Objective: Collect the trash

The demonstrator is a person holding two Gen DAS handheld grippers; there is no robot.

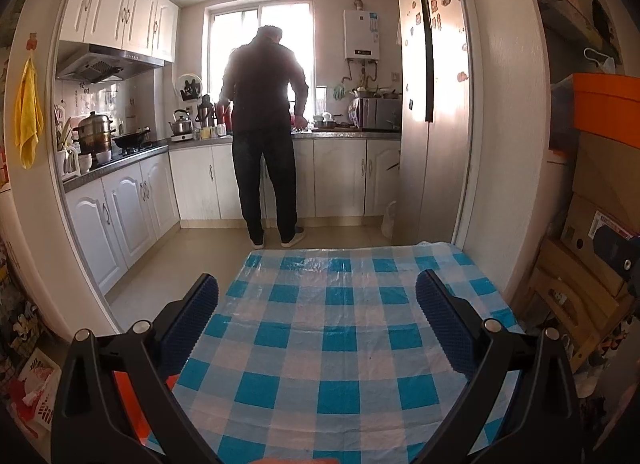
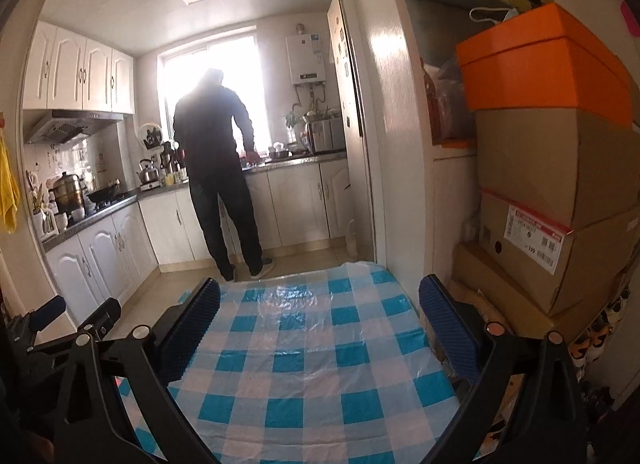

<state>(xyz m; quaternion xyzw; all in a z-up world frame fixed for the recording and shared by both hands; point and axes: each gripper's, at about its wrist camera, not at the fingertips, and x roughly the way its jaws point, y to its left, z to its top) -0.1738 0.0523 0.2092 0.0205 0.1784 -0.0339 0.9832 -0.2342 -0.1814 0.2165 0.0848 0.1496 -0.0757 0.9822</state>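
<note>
Both grippers, left gripper (image 1: pixel 317 288) and right gripper (image 2: pixel 319 298), hang above the checked tablecloth (image 1: pixel 320 328) with jaws spread wide and empty, likely readied for picking, though no trash shows on it.

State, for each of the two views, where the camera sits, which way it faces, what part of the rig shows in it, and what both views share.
Left wrist view: sits on the left claw, facing over the checked table into the kitchen; its two blue-padded fingers are spread, and the right claw's edge shows at far right.
Right wrist view: sits on the right claw, facing likewise, angled toward the stacked boxes; fingers spread, left claw at lower left.
Shared: table, person at the counter, window, orange box.
</note>
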